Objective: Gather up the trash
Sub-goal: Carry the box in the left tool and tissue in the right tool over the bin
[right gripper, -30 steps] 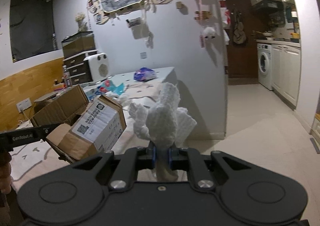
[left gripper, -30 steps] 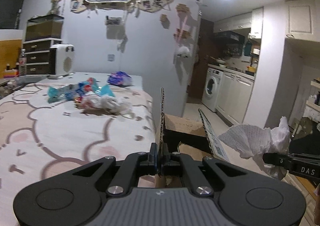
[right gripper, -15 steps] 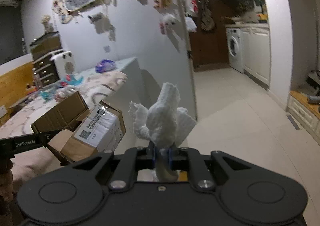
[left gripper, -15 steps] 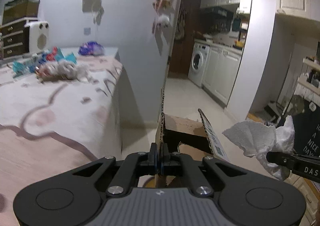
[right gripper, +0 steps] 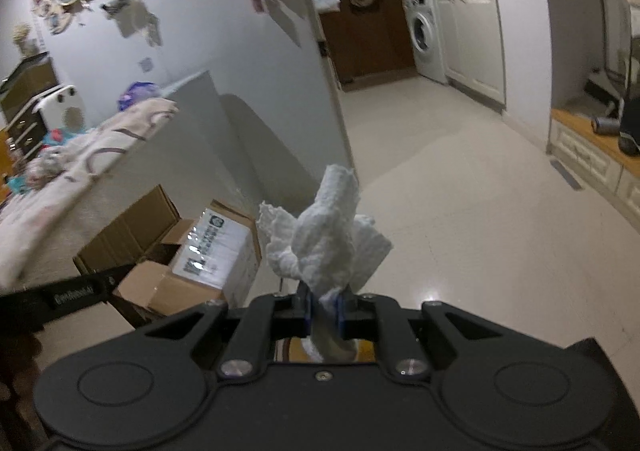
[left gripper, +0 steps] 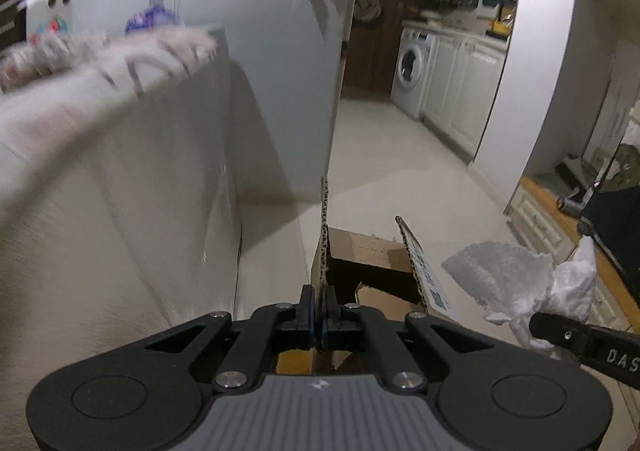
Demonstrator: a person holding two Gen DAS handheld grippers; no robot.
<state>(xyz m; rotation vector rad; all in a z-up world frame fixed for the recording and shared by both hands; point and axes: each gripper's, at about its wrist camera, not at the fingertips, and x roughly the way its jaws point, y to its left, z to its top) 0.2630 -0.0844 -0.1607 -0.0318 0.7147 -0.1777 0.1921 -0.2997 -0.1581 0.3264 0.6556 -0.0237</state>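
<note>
Cardboard, brown and corrugated, forms an open box [left gripper: 372,263] whose upright flap is clenched edge-on between the fingers of the left gripper [left gripper: 319,315]. The box hangs beside the near corner of the bench [left gripper: 100,155], which wears a pale cloth with pink markings. Crumpled white paper towel [right gripper: 324,239] stands pinched between the blue-padded fingers of the right gripper [right gripper: 323,311], just to the right of the box and above the cream tiled floor [right gripper: 460,219]. More wrappers [right gripper: 40,163] lie blurred on the bench's far end. A white washing machine [right gripper: 424,31] stands in the kitchen beyond.
</note>
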